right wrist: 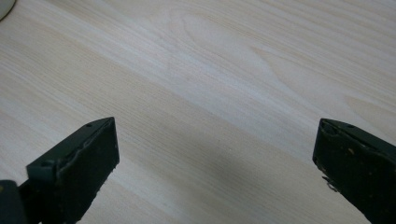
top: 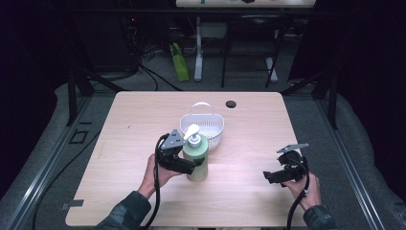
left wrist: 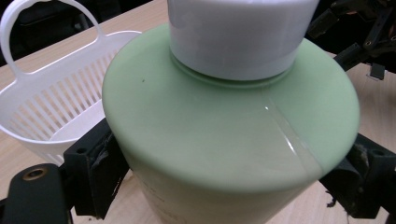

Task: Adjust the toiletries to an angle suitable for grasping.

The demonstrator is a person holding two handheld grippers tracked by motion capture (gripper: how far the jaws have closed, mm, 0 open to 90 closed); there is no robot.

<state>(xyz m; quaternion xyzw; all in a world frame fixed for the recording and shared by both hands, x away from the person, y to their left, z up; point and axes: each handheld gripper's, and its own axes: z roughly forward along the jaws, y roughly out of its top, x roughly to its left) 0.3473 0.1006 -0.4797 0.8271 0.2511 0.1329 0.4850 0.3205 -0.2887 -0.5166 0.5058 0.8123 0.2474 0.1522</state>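
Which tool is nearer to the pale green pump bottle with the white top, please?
Left. The left tool clamps the pale green pump bottle between its jaws; the right tool sits well off to the bottle's right, open over the wooden table.

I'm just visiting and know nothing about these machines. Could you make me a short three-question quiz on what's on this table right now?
1. True or false: the left gripper is clamped on the green pump bottle.
2. What stands just behind the bottle: A) a white basket, B) a red bowl, C) a book?
3. What is between the jaws of the right gripper?

Key:
1. True; the pads press on both sides of the bottle.
2. A, the white basket.
3. Nothing; they stand open over the bare wooden table.
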